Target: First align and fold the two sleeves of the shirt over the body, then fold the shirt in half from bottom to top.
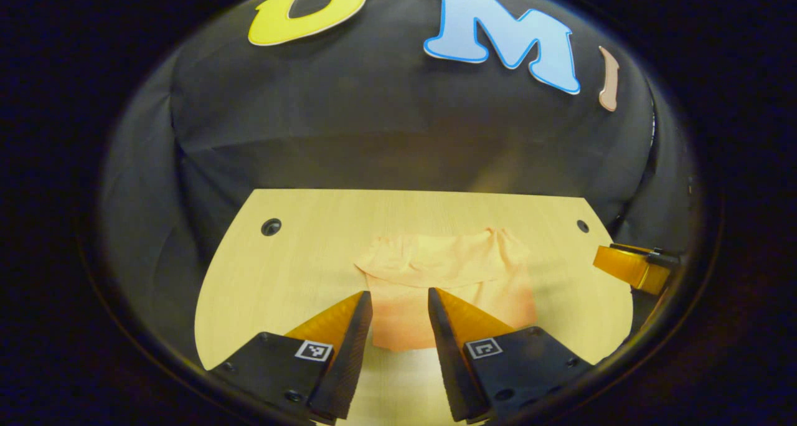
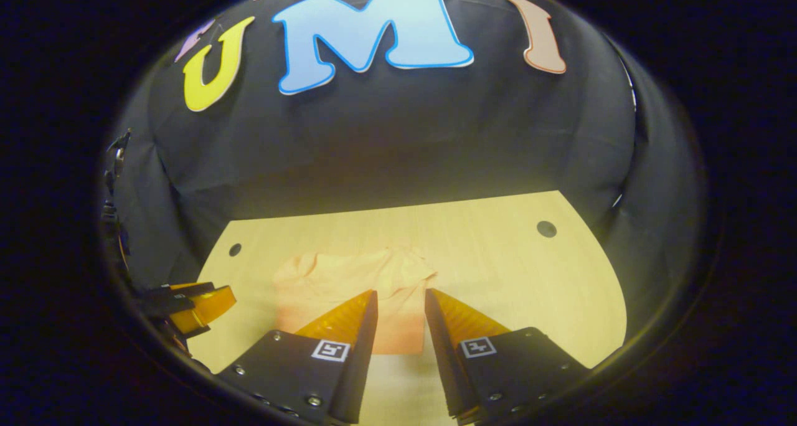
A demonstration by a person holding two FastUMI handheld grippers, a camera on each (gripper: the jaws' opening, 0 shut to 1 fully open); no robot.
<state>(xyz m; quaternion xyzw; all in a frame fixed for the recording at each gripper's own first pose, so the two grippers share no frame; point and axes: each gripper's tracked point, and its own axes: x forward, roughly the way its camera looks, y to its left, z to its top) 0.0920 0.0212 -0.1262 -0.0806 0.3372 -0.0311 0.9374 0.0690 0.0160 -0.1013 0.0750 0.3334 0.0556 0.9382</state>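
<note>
**Both hand-held grippers hover empty at the near edge of the folded shirt**

Nearest the lens in the left gripper view, the left hand-held gripper (image 1: 400,307) has its two fingers parted to a moderate gap with nothing between them; through that gap shows the near hem of the shirt (image 1: 448,276). The right hand-held gripper (image 2: 401,307) is set the same way in its own view, fingers apart and holding nothing, with the shirt (image 2: 355,286) just beyond its tips and mostly off to their left.

The shirt lies on the pale wooden tabletop (image 1: 299,251), roughly midway across it. It already reads as a compact block: a lighter flap of cloth lies across its far part, and no sleeve sticks out to either side. From this I judge the sleeve folds done and possibly the bottom-to-top fold too, though the layers are too soft-edged to be sure.

The shirt's long axis runs side to side relative to both grippers, and it lies straight ahead of each. The left hand-held gripper lines up with the shirt's left half, the right one with its right edge; both seem about equally near. If a fold remains, each would need to come down on its own corner of the near hem.
</note>
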